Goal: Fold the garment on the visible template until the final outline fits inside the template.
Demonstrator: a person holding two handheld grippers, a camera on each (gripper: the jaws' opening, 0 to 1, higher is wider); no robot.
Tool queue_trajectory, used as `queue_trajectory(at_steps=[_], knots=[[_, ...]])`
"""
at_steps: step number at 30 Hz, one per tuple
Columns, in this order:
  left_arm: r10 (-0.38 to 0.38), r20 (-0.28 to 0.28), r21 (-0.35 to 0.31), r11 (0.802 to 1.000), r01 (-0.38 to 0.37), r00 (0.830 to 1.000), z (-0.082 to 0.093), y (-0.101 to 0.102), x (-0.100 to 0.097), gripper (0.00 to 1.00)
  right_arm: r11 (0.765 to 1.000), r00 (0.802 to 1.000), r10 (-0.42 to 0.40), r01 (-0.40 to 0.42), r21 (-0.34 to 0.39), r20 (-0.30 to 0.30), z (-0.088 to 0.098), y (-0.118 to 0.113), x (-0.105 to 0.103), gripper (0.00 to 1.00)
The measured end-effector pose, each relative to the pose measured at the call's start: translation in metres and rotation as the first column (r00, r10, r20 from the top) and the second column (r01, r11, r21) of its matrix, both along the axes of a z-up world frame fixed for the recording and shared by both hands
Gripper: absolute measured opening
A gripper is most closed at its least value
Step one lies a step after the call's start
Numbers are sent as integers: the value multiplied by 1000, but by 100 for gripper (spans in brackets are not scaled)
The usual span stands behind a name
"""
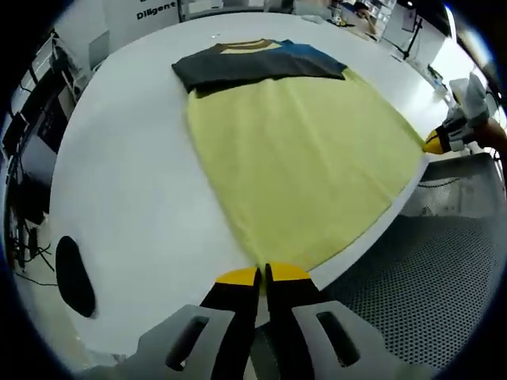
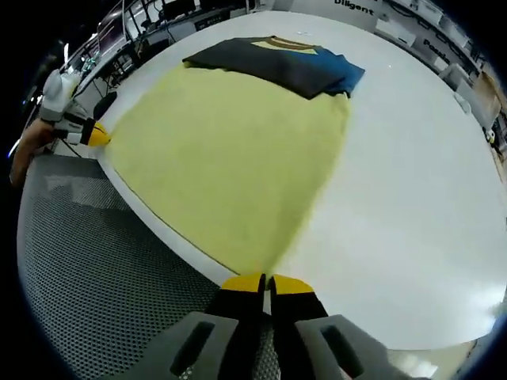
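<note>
Jaws: both pairs are clenched, each pinching a near corner of the garment (image 1: 301, 158) at the table's edge; the left gripper (image 1: 262, 275) holds one corner, the right gripper (image 2: 266, 282) the other.
Other gripper in view: the right one shows far to the right of the left gripper's jaws; the left one shows far to the left of the right gripper's jaws.
Garment: one yellow cloth, spread flat ahead of the jaws, its far end folded over into a dark band (image 1: 253, 67) with a blue patch and a tan collar strip.
Template: its outline cannot be made out under the cloth.
Writing: "Diligent", partly cut off, on a white panel (image 1: 154, 11) beyond the table; the same word on a panel (image 2: 354, 6) in the right gripper view.
Count: two grippers, one garment, one black oval (image 1: 73, 277) left of the left jaws.
Surface: white table (image 1: 135, 174), rounded by the lens.
Floor: grey perforated mat (image 2: 95, 269) below the near edge.
Room: desks, cables and equipment behind.
</note>
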State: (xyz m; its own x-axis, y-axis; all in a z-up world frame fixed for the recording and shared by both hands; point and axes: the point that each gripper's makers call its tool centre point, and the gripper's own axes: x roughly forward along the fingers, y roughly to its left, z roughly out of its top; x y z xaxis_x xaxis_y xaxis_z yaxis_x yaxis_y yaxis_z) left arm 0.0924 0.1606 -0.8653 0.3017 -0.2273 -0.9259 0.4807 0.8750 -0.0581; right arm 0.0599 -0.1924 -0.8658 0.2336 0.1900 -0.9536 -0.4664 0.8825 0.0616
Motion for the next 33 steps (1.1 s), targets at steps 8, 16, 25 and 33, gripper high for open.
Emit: queue_trajectory(at_steps=[8,16,25,33], knots=[[-4,-34,-1,1000,4,999,-1,-1,-8,7,1000,998,-14,14,2,-55,0,-2,-12,0],[2,-85,-5,1000,-3,996,-1,-2,-22,7,1000,994,-15,16,6,-110,2,-2,-26,0],[-1,-98,-5,1000,1,995,7,-3,-27,7,999,993,-16,19,29,-118,9,-1,-30,0],[12,-64,-42,999,-15,998,23,-3,-15,7,998,997,-2,7,61,-78,26,0,-19,0]])
